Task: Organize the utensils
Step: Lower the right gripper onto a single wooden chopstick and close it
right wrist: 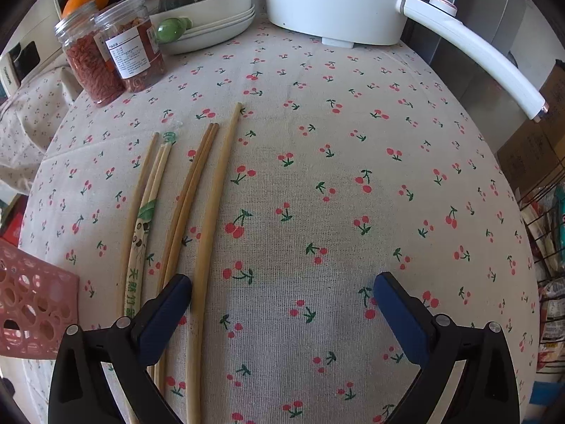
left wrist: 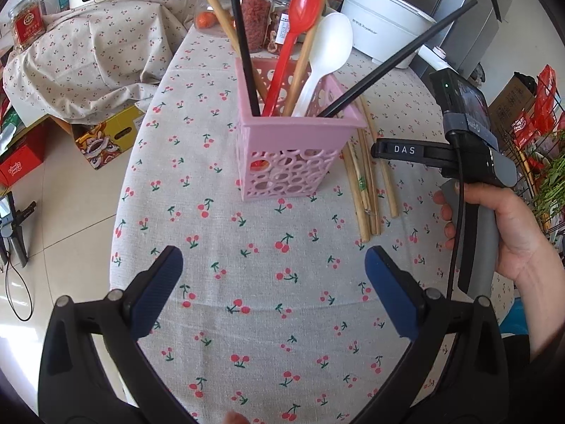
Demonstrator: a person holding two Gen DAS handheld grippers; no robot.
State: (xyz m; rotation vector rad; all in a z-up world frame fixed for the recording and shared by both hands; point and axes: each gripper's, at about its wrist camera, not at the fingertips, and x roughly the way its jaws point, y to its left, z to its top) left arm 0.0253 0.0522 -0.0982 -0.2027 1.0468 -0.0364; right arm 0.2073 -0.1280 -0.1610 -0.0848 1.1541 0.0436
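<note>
A pink perforated utensil holder point(left wrist: 293, 148) stands on the cherry-print tablecloth point(left wrist: 247, 247). It holds a red spoon point(left wrist: 300, 10), a white spoon point(left wrist: 328, 46), black chopsticks point(left wrist: 243, 46) and wooden chopsticks. Several wooden chopsticks point(left wrist: 367, 183) lie flat to its right. My left gripper point(left wrist: 273, 268) hovers open in front of the holder, empty. In the right wrist view the loose chopsticks point(right wrist: 208, 205) run lengthwise on the cloth. My right gripper point(right wrist: 282, 293) is open just over their near ends, its left finger point(right wrist: 166, 314) above them. A corner of the holder point(right wrist: 31, 304) shows at the left.
A white electric pot point(right wrist: 339, 0) with a long handle point(right wrist: 476, 56) stands at the back. Jars of dried goods point(right wrist: 113, 53) and stacked plates point(right wrist: 212, 24) sit behind the chopsticks. A person's hand point(left wrist: 508, 233) holds the right gripper's handle. Boxes lie on the floor at left.
</note>
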